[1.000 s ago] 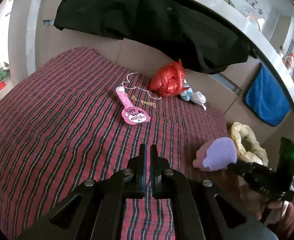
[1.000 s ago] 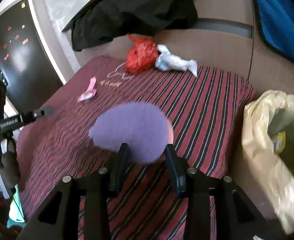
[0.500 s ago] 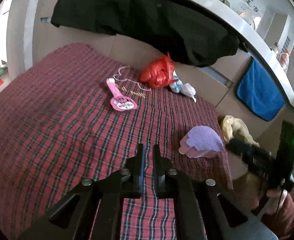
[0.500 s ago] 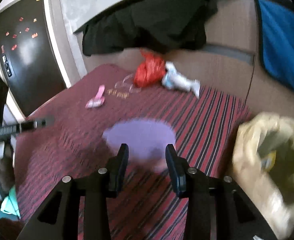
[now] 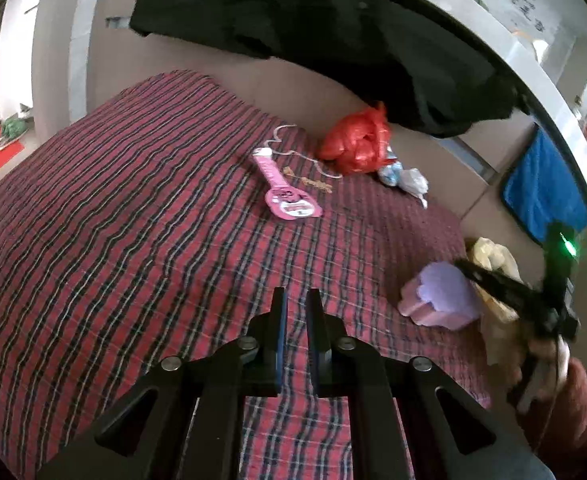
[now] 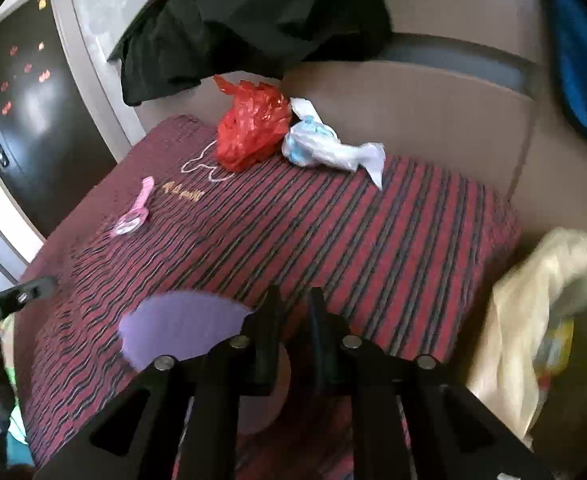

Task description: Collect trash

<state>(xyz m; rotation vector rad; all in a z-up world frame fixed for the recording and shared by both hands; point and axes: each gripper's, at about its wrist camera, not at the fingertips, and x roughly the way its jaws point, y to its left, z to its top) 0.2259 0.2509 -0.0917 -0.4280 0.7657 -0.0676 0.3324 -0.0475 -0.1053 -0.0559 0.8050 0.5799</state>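
Plaid red fabric covers the bed (image 5: 141, 240), which fills most of both views and carries nearly everything the task concerns. Judging by what lies on it, collecting is at an early or middle stage: a yellowish trash bag (image 6: 533, 312) gapes at the right edge of the right wrist view with something yellow inside, while several items are still out. The purple heart-shaped box (image 5: 441, 300) sits at the right of the left wrist view, near the mattress edge and just beside the bag. A crumpled red plastic bag (image 6: 253, 124) and a white-and-blue wrapper (image 6: 325, 148) lie touching in the upper middle, against the backboard. A pink paddle-shaped toy (image 5: 285, 192) lies left of them, with a thin white string (image 6: 205, 168) and small gold scraps close by.

Both tools are empty. The left hand-held gripper (image 5: 293, 312) has its jaws nearly together with only a slim gap. The right hand-held gripper (image 6: 295, 312) has just been closing; its jaws stand narrow, nothing between them, the purple box to their left.

Print on the pink toy's round end is too small to read; no other writing is legible.
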